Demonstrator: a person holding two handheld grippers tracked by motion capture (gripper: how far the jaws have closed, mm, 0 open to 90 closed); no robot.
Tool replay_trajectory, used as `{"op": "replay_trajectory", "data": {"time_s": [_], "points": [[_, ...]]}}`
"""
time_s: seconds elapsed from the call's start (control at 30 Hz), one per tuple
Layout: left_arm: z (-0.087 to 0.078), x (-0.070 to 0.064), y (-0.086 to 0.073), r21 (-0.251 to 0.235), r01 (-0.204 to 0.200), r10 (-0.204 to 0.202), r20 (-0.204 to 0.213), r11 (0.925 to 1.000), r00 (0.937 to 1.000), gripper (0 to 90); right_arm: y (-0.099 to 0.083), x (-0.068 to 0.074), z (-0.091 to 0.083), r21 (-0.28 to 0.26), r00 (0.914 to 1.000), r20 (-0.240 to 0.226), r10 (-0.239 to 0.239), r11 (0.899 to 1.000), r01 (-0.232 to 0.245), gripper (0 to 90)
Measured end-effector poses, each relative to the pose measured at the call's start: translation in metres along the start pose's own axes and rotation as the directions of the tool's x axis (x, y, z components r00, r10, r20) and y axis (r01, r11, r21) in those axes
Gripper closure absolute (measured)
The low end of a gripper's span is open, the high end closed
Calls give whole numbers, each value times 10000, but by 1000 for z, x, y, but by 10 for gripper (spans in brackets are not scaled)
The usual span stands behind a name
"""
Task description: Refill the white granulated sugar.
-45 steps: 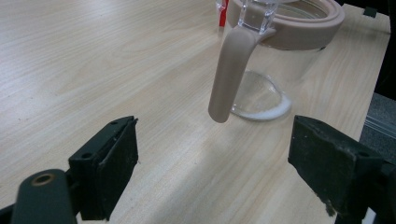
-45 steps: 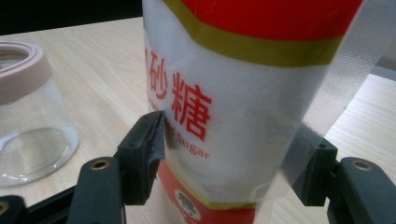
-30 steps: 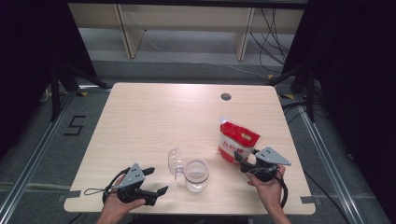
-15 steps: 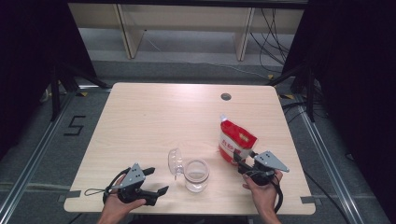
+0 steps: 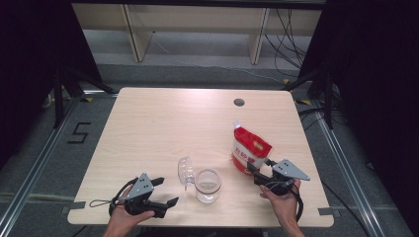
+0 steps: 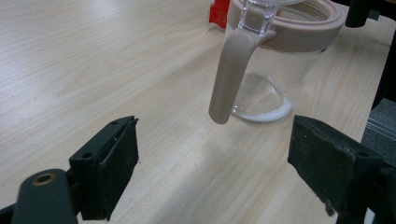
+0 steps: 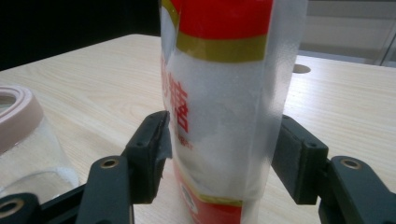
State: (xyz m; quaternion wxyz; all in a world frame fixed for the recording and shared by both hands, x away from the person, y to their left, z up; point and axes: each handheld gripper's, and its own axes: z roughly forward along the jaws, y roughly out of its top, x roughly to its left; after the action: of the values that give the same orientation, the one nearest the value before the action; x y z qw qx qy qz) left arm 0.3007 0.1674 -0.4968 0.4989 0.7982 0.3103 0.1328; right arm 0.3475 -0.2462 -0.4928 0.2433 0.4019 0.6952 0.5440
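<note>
High view, my left tool (image 5: 160,192): wide open, holding nothing, low on the surface (image 5: 163,128), the glass jar (image 5: 208,185) just off to its right.
High view, my right tool (image 5: 258,174): at the base of the red-and-white bag (image 5: 250,149), which stands upright just ahead of it.
Left gripper view: jaws spread wide, empty; the jar stands ahead, a little right, its beige clasp arm (image 6: 229,77) hanging down, white powder in its bottom.
Right gripper view: jaws either side of the bag (image 7: 224,98), left one touching, right one just beside it, not squeezed; the jar's rim (image 7: 16,114) to my left.
</note>
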Motion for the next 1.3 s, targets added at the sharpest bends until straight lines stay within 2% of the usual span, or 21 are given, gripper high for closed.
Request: {"op": "replay_trajectory", "data": {"time_s": [0.03, 0.13, 0.17, 0.2, 0.27, 0.33, 0.37, 0.47, 0.5, 0.6, 0.7, 0.73, 0.77, 0.83, 0.9, 0.97, 1.03, 1.07, 1.2, 1.23, 1.3], "points": [[0, 0, 0, 30, 8, -8, -2, 10000, 10000, 156, 0, -1, 0, 165, 9991, 346, -232, 9996, 226, 395], [0, 0, 0, 7, 28, -28, -3, 10000, 10000, 157, 1, -2, 2, -109, 9992, 234, -319, 9994, 321, 368], [-1, 1, 0, 124, -185, 185, 1, 9998, 9998, 157, 1, -2, 2, -4, 9993, 103, -346, 9994, 346, 363], [0, 0, 0, 151, -133, 134, -52, 9998, 9999, 157, 1, -4, 4, -18, 9970, 56, -768, 9970, 768, 350], [0, 0, 0, 76, -73, 73, -32, 9999, 10000, 157, 0, -2, 7, -94, 9979, -24, -650, 9978, 649, 322], [0, -2, -1, 142, 140, -139, -66, 9998, 9999, 157, 0, -3, 9, 3, 9966, 58, -825, 9966, 825, 291], [1, -1, -1, 67, 159, -160, 15, 9999, 9999, 157, 1, -6, 11, -60, 9950, -133, -991, 9951, 990, 284], [2, -1, -1, 123, 154, -154, -15, 9998, 9999, 157, 0, -7, 15, -138, 9973, -98, -723, 9973, 721, 256], [2, -2, -2, 121, 165, -165, -10, 9998, 9999, 157, 0, -9, 15, -36, 9955, -74, -946, 9955, 946, 252], [2, -1, -2, 221, 62, -62, 5, 9997, 10000, 157, 1, -10, 19, -464, 9921, -118, -1247, 9912, 1240, 231], [3, -2, -2, 200, 65, -66, 35, 9998, 10000, 157, -1, -7, 21, -381, 9959, -472, -774, 9964, 757, 189], [4, -2, -2, 137, 137, -137, 38, 9998, 9999, 157, 0, -8, 21, -380, 9932, -471, -1061, 9938, 1044, 186], [4, -2, -2, 144, 136, -136, 43, 9998, 9999, 157, 0, -7, 20, -273, 9945, -565, -887, 9958, 873, 189], [4, -2, -2, 143, 136, -136, 47, 9998, 9999, 157, 0, -9, 23, -300, 9908, -553, -1232, 9921, 1217, 200], [4, -3, -2, 125, 138, -139, 43, 9998, 9999, 157, -1, -9, 25, -346, 9964, -390, -754, 9967, 741, 209], [2, -2, -1, 235, 34, -33, -24, 9997, 10000, 157, -1, -14, 26, -397, 9923, -712, -1011, 9944, 984, 226], [3, -2, -2, 119, 190, -190, 13, 9997, 9998, 157, -2, -15, 27, -506, 9930, -796, -877, 9952, 838, 240], [4, -2, -2, 84, 215, -216, 32, 9997, 9998, 157, -2, -13, 27, -505, 9962, -401, -767, 9959, 746, 247], [4, -3, -2, 152, 151, -151, 24, 9998, 9999, 157, -2, -14, 27, -477, 9949, -477, -885, 9951, 862, 265], [3, -1, -2, 335, -62, 63, -45, 9994, 10000, 157, -2, -13, 27, -496, 9953, -474, -844, 9954, 820, 267], [4, -3, -2, 136, 163, -164, 50, 9998, 9999, 157, -3, -14, 30, -664, 9927, -547, -1078, 9923, 1041, 273]]}}
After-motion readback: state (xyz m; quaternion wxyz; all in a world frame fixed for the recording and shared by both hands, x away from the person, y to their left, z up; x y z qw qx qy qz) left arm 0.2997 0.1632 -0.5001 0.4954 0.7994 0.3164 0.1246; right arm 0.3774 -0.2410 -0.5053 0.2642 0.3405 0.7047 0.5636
